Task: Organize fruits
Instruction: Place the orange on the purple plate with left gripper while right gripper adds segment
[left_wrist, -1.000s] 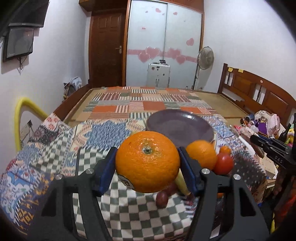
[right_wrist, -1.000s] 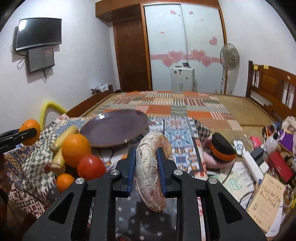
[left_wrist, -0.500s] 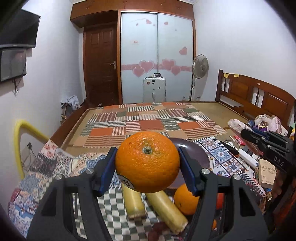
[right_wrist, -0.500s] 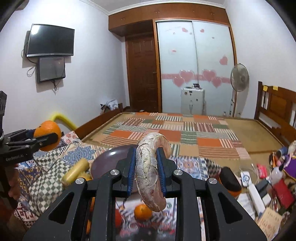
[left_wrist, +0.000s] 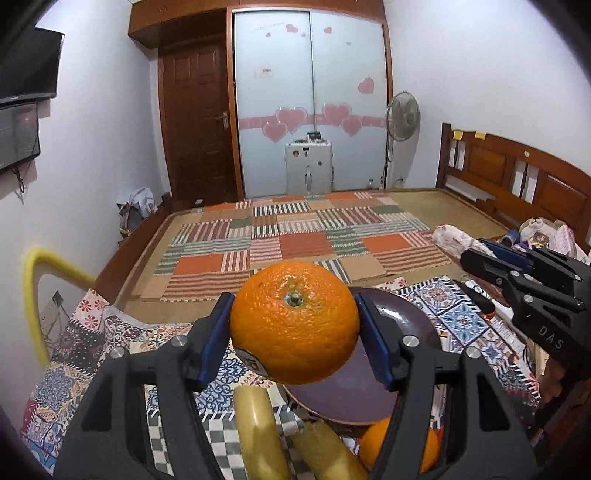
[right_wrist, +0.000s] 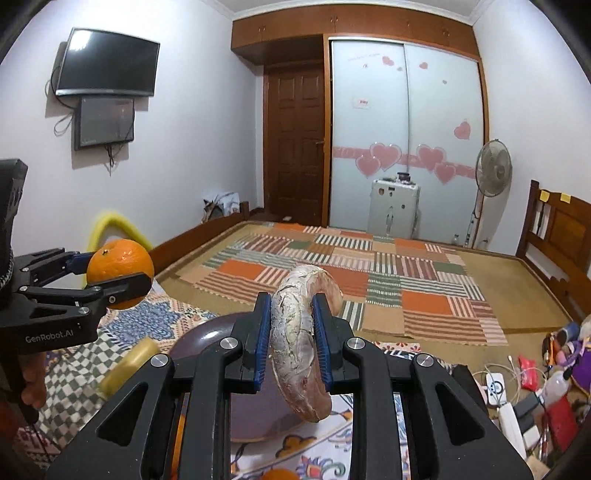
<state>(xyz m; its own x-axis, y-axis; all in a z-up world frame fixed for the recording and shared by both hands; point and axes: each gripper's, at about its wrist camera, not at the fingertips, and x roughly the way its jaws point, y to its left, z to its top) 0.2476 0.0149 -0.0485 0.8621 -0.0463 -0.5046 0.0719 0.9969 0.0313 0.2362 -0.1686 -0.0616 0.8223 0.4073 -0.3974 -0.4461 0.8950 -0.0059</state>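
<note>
Above the plate (left_wrist: 388, 384), both tools raised (orange (left_wrist: 294, 321) left, curved fruit (right_wrist: 301, 347) right).

White-walled bedroom: wooden door (right_wrist: 295, 147), heart-stickered wardrobe (right_wrist: 406, 140) (sliding), standing fan (right_wrist: 493, 173).

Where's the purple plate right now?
The purple plate sits on the patterned cloth just below both grippers: in the left wrist view it is right behind the held orange, with two yellow fruits at its near-left edge.
</note>
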